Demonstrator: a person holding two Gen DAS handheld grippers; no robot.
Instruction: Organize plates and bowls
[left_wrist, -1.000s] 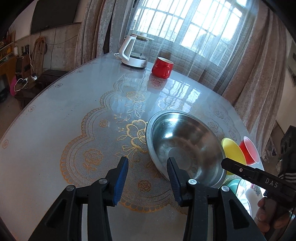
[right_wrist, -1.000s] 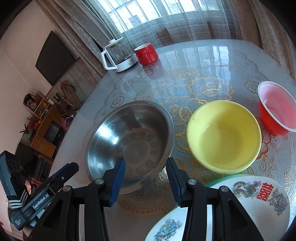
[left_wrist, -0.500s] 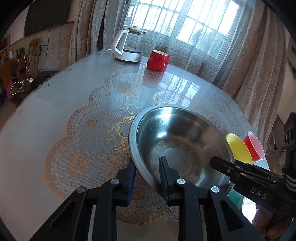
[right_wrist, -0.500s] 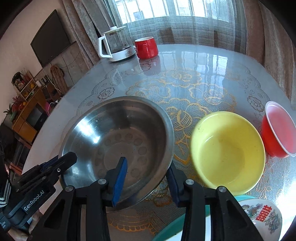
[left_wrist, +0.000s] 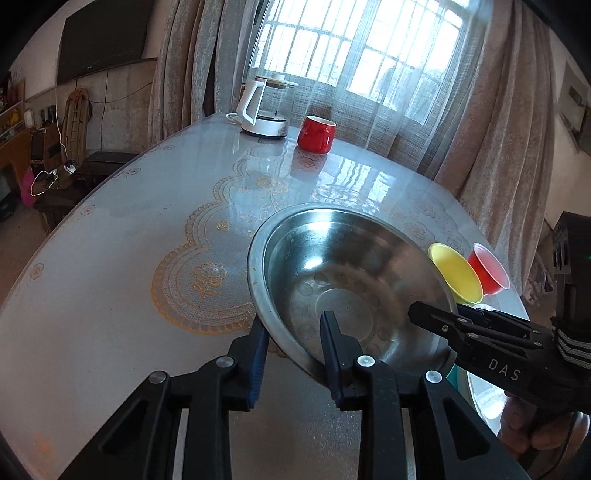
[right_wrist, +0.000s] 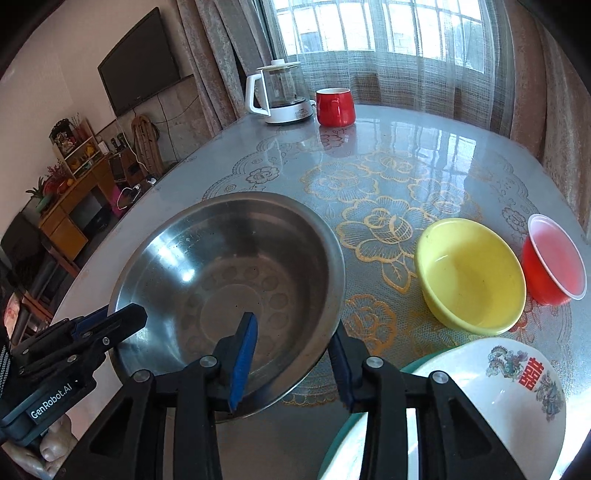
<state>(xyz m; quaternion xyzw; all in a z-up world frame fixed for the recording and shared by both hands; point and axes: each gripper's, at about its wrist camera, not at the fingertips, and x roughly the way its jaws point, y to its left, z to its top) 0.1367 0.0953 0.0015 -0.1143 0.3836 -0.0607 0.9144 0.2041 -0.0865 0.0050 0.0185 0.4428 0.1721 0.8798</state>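
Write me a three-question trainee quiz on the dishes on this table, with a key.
1. What stands right beside the kettle? A. a green bottle B. a red mug C. a spoon
2. True or false: the yellow bowl sits inside the steel bowl.
3. In the right wrist view, which dish stands between the steel bowl and the red plastic bowl?
Key: 1 B; 2 false, they stand apart on the table; 3 the yellow bowl.
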